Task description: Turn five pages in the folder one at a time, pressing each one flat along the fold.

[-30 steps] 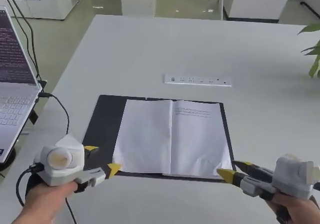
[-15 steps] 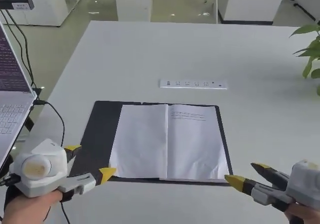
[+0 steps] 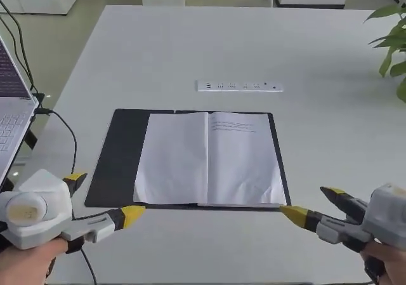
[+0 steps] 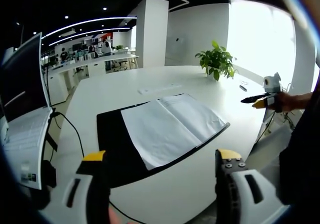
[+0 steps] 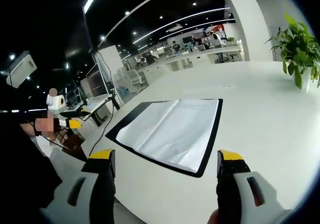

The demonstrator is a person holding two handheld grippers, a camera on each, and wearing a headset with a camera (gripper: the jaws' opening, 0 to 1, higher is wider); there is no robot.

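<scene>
Near the table's front edge the folder lies open and flat (white pages either side of the fold). Left gripper hovers off its front left corner, right gripper off the front right, both with jaws spread, empty.

The open black folder lies flat on the white table before me; the white power strip sits behind it, the silver laptop to its left, the green plant far right.
</scene>
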